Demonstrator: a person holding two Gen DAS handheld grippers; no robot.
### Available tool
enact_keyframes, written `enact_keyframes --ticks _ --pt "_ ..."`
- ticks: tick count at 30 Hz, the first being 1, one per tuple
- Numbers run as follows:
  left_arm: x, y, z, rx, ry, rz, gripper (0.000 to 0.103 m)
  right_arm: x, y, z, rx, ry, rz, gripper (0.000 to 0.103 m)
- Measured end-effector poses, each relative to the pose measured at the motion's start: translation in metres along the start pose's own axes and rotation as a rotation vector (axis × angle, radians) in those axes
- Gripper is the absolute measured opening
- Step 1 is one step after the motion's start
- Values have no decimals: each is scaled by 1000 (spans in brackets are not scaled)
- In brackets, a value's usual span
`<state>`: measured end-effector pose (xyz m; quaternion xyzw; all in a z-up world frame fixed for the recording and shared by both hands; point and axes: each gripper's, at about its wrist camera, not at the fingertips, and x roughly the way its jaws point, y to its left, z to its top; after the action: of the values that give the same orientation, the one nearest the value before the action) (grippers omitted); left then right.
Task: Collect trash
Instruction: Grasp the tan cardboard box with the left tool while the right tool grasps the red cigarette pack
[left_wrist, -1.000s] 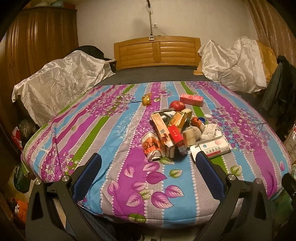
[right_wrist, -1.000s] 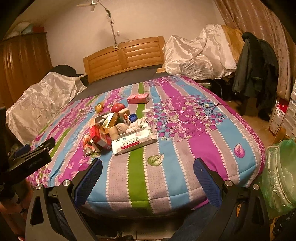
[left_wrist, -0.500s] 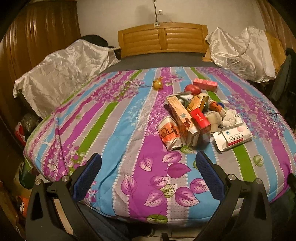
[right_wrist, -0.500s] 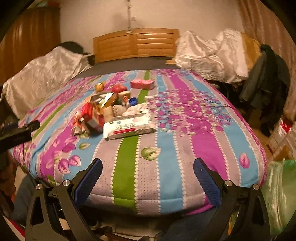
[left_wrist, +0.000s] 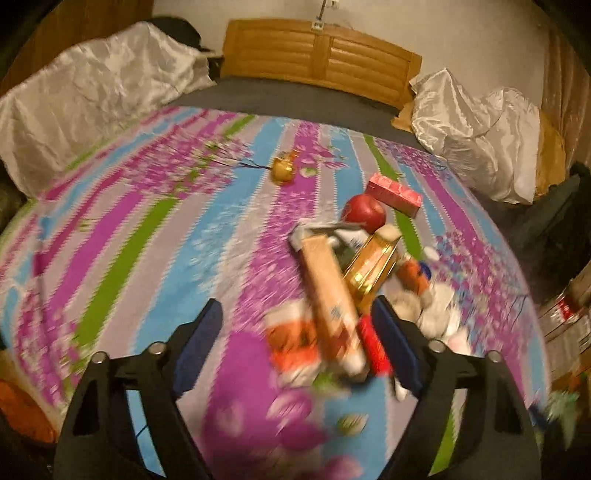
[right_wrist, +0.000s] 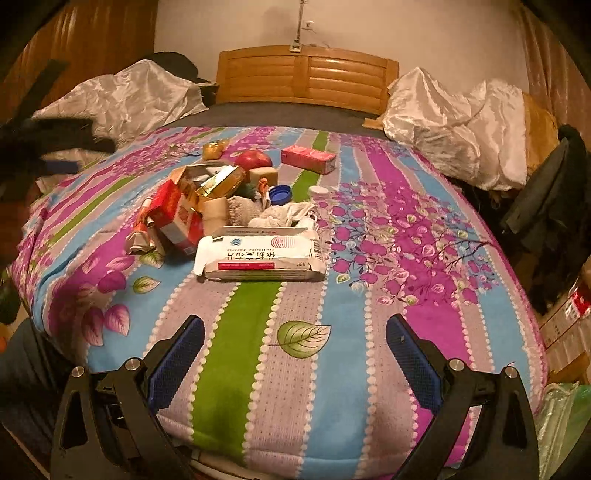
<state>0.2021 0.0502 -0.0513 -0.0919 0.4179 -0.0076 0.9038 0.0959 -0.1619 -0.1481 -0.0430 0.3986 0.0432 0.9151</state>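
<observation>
A heap of trash (right_wrist: 207, 199) lies mid-bed on the striped quilt (right_wrist: 424, 350): cartons, a gold box (left_wrist: 373, 266), a crushed orange can (left_wrist: 291, 339), a long tan box (left_wrist: 328, 295) and a red box (left_wrist: 373, 343). My left gripper (left_wrist: 295, 339) hangs over the heap's near end. Its jaws are closing, with the can and the tan box between them, and the pads stand clear of both. The left wrist view is blurred. Over the bed's front edge my right gripper (right_wrist: 293, 332) is open and empty, short of a white packet (right_wrist: 258, 254).
A red apple (right_wrist: 255, 158), a pink box (right_wrist: 308, 158), a gold ball (left_wrist: 282, 170), a blue cap (right_wrist: 279, 194) and a white cap (right_wrist: 318, 191) lie behind the heap. Silver-covered bundles flank the wooden headboard (right_wrist: 306, 77). A green plastic bag (right_wrist: 565, 406) hangs at the bed's right corner.
My left gripper has pushed forward over the heap and its jaws have narrowed around the can and tan box. My right gripper has come lower and closer to the bed and rolled level.
</observation>
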Motion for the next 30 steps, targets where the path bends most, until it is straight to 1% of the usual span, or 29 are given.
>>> enact_keyframes --ticks 2,3,5,7,8,9,10,11,13,16,20,23,25,27,30 --pt "28 -9 13 -4 56 -38 69 6 0 0 5 12 5 98" --pt "48 -12 19 -11 101 -52 68 9 0 0 5 18 6 98" --pt "82 -16 24 -23 181 -57 68 12 1 -2 7 26 11 98" --pt "104 -15 21 -29 237 -61 68 17 1 -3 10 38 20 98" --pt "115 -15 19 -33 262 -59 60 18 1 -4 10 43 23 98" --pt "128 -12 16 -46 303 -74 51 19 1 -4 10 47 26 98" --pt "136 -10 14 -67 336 -110 31 22 1 -3 9 48 30 98" --pt "139 -6 12 -97 351 -138 27 21 2 -1 8 40 34 98" --pt "137 2 11 -128 335 -161 26 19 5 5 -2 7 56 98" --pt "121 8 10 -150 291 -162 26 15 20 17 -56 -56 102 98" --pt "78 20 8 -160 206 -165 26 14 48 30 -155 -112 166 98" --pt "46 35 3 -169 162 -149 26 17 73 37 -230 -142 207 98" --pt "25 49 -3 -180 135 -142 26 21 92 40 -300 -159 210 98" --pt "10 61 -10 -189 113 -116 26 25 110 41 -377 -179 197 98" --pt "-5 84 -26 -215 116 -80 26 42 144 40 -555 -196 153 98"
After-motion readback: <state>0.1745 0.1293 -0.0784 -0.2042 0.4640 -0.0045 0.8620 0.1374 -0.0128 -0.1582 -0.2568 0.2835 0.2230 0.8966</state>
